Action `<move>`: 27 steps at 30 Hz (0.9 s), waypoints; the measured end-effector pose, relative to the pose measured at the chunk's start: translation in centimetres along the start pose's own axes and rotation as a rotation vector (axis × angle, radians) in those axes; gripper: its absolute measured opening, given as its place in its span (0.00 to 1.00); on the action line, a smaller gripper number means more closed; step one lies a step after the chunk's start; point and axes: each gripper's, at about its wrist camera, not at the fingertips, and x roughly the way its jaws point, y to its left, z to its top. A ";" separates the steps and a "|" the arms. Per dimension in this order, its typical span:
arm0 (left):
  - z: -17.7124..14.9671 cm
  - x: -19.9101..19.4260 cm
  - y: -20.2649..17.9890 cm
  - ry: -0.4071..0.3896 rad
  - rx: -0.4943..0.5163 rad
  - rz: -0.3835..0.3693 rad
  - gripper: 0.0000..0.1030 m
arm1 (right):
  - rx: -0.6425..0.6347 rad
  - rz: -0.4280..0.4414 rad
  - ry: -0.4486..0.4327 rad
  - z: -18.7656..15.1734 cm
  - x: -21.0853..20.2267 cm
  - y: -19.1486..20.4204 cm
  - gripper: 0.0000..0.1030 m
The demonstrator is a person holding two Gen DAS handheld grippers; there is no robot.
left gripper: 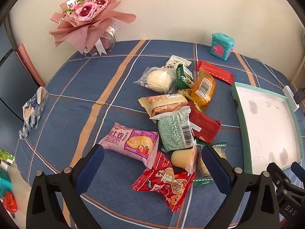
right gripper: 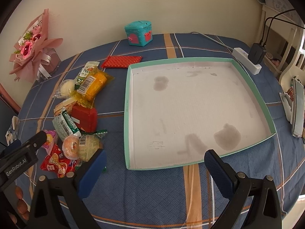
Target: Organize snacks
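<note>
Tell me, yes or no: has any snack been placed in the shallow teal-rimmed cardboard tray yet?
No. The shallow teal-rimmed cardboard tray holds only stains on its white floor; the wrapped snacks lie heaped on the tablecloth beside it.

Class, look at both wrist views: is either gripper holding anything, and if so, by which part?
Nothing is held. The left gripper and right gripper both have open, empty jaws.

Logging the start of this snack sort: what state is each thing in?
Left claw: open, holding nothing.
Right claw: open, holding nothing.
Box lid tray: no snacks inside, stained.
Snack pile: heaped beside the tray, wrappers sealed.
Red packet: lying flat, apart.
</note>
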 end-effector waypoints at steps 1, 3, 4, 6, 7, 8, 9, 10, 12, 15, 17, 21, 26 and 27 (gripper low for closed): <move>0.0 0.0 0.0 -0.001 -0.001 -0.002 0.99 | -0.005 0.000 0.000 0.0 0.0 0.1 1.00; 0.0 -0.1 0.1 -0.004 -0.005 -0.007 0.99 | -0.008 0.001 -0.001 0.0 0.0 0.1 1.00; 0.0 -0.1 0.2 -0.006 -0.010 -0.012 0.99 | -0.007 0.000 -0.002 0.0 0.0 0.1 1.00; 0.1 -0.2 0.4 -0.009 -0.024 -0.027 0.99 | -0.004 0.000 -0.001 0.0 0.0 0.1 1.00; 0.1 -0.2 0.4 -0.010 -0.029 -0.031 0.99 | -0.001 0.000 0.000 0.0 0.0 0.0 1.00; 0.1 -0.2 0.4 -0.010 -0.030 -0.032 0.99 | 0.001 0.000 0.000 0.0 0.0 0.0 1.00; 0.1 -0.2 0.4 -0.010 -0.029 -0.031 0.99 | 0.002 0.000 0.000 0.0 0.0 -0.1 1.00; 0.1 -0.2 0.4 -0.009 -0.029 -0.032 0.99 | 0.003 -0.001 0.001 0.0 0.0 -0.1 1.00; 0.1 -0.2 0.4 -0.012 -0.032 -0.040 0.99 | 0.004 -0.001 0.000 0.0 0.0 -0.1 1.00; 0.1 -0.3 0.5 -0.017 -0.041 -0.041 0.99 | 0.006 -0.002 -0.001 0.0 0.0 -0.1 1.00; 0.2 -0.3 0.7 -0.020 -0.049 -0.048 0.99 | 0.007 -0.003 0.000 0.0 0.1 -0.1 1.00; 0.2 -0.4 0.9 -0.021 -0.059 -0.056 0.99 | 0.007 -0.004 -0.002 0.0 0.0 -0.1 1.00; 0.2 -0.6 0.8 -0.031 -0.062 -0.071 0.99 | 0.006 -0.003 -0.002 0.0 0.0 -0.1 1.00; 0.2 -0.7 0.8 -0.033 -0.063 -0.074 0.99 | 0.005 -0.002 -0.002 0.0 0.0 -0.1 1.00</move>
